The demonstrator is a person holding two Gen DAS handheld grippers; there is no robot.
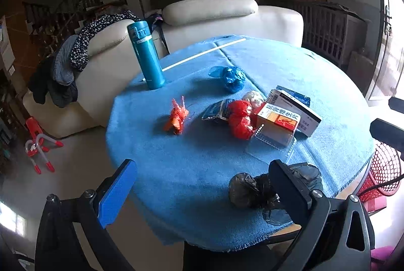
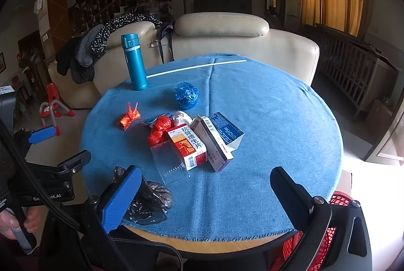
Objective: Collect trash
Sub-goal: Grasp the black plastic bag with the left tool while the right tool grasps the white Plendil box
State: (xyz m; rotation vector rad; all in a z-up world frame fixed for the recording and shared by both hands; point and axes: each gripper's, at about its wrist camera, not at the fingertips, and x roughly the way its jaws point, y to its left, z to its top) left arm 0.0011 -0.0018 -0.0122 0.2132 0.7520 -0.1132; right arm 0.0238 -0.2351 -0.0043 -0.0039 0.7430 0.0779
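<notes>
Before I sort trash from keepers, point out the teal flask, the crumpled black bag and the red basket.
teal flask (image 2: 135, 64): right wrist view, middle of its body.
crumpled black bag (image 1: 248, 191): left wrist view, its bunched left lobe.
red basket (image 1: 385, 170): left wrist view, its mesh wall.

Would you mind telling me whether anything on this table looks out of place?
The teal flask stands upright at the far left edge, intact among crumpled bags and boxes, so it hardly looks like trash. The black bag sits right at the near rim.

We see the round blue-clothed table (image 1: 192, 177) from both wrist cameras, close at its near edge, facing the sofa (image 2: 222, 44).
</notes>
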